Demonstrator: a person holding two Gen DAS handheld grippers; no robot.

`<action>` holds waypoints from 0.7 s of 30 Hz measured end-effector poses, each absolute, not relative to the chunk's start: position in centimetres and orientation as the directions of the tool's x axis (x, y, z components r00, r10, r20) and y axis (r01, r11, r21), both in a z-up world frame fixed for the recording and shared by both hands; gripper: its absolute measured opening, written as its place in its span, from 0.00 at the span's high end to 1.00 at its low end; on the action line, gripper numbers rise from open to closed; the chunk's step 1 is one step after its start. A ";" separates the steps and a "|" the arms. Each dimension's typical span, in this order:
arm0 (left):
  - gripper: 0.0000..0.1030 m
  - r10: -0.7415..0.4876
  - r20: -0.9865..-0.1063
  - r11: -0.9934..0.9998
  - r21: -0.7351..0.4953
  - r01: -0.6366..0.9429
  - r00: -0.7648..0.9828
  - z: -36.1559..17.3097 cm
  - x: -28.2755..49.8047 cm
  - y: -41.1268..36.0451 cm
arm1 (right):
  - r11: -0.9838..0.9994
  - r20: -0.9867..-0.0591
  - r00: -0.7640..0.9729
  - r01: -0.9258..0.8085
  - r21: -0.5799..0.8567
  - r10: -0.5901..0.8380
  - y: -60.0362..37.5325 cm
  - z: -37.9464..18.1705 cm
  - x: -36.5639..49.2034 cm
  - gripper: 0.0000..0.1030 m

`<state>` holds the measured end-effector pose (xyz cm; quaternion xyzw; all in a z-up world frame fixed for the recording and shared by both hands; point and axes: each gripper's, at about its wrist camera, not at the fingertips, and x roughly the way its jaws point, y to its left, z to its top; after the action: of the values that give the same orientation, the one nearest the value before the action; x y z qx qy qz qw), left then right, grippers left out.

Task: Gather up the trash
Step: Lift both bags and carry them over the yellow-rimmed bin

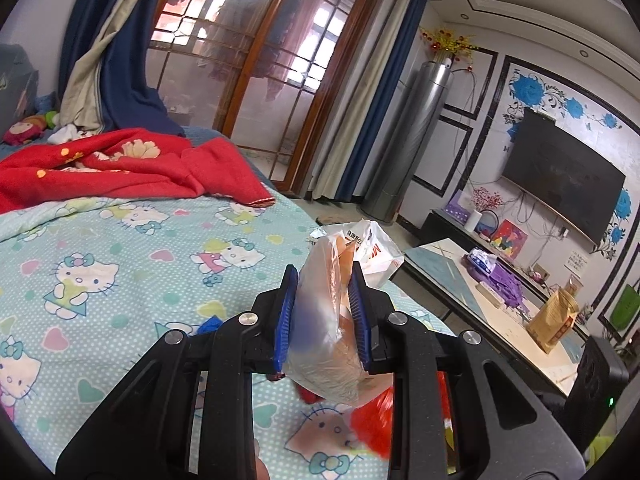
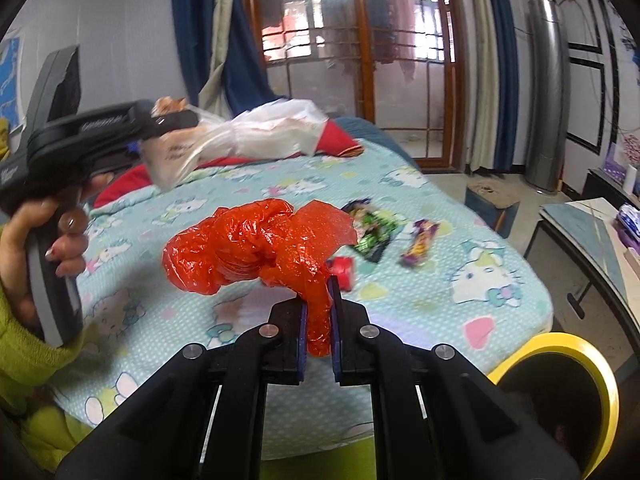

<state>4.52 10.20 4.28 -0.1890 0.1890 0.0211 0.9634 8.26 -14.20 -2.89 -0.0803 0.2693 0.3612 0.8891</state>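
- The right gripper is clamped on a twisted neck of the red plastic bag, whose crinkled, glossy bulk puffs out above the jaws, clear of the bed.
- The left gripper is closed on a clear plastic bag with something orange-tan inside and a white printed wrapper sticking out past its fingertips; in the right wrist view the bag trails limp and see-through from the jaws.
- At the near right edge stands a bin with a yellow rim and a dark inside, just beside the mattress; that looks like the place for the load.
- To do this well, I would keep both grips tight: thin film slips and the red bag is held only by its neck. Bring each bundle right over the bin's mouth before letting go, one at a time.
- On the quilted, cartoon-cat bedsheet past the red bag lie a small red cap, a green-and-black snack wrapper and a purple-and-yellow wrapper, flat and shiny, still to be gathered.
- Far off, a rumpled red blanket lies at the head of the bed.
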 end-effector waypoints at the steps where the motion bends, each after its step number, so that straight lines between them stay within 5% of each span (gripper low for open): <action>1: 0.81 -0.039 -0.371 0.928 -0.358 -0.104 0.928 4.3 4.5 10.0 | 0.736 -0.531 0.604 -0.674 0.056 0.594 -14.6 -2.7 8.5 0.91; 21: 0.81 -0.180 -0.362 0.935 -0.352 0.044 0.915 4.3 4.8 4.9 | 0.891 -0.510 0.740 -0.434 0.136 0.438 -23.6 -1.3 12.8 0.91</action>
<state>4.78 4.94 4.29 -0.1709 0.1980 -0.0582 0.9634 12.82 -23.58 -1.30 0.0041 0.2741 0.2337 0.9329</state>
